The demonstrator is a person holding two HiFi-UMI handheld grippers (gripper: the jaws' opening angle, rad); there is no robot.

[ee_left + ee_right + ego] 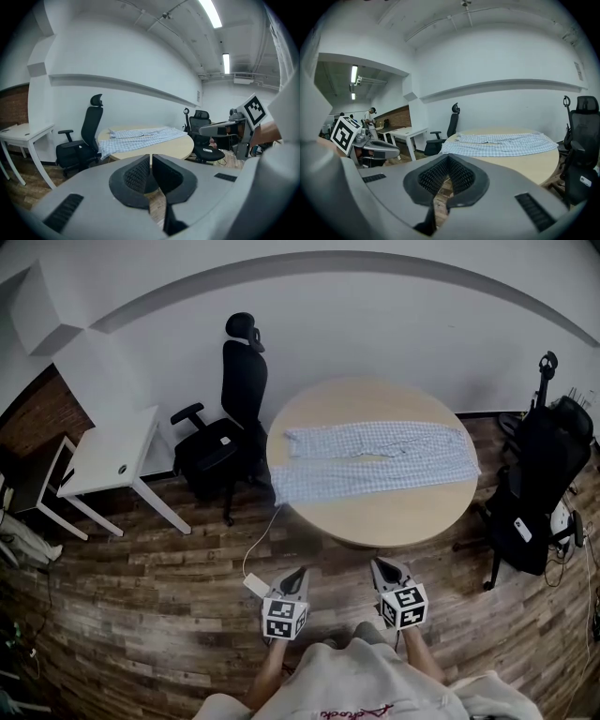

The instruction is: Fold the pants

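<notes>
Light blue checked pants (375, 457) lie spread flat across a round wooden table (375, 512), one end hanging over its left edge. Both grippers hang side by side over the floor, short of the table's near edge and apart from the pants. My left gripper (298, 576) is shut with nothing in it, and my right gripper (382, 569) is shut and empty too. In the left gripper view the pants (140, 136) sit ahead beyond the closed left gripper (151, 161). In the right gripper view the pants (501, 139) show ahead of the right gripper (449, 161).
A black office chair (230, 427) stands at the table's left, with a white desk (108, 460) further left. Another black chair (544, 484) stands at the right. A white power strip (256, 585) and its cable lie on the wooden floor near my left gripper.
</notes>
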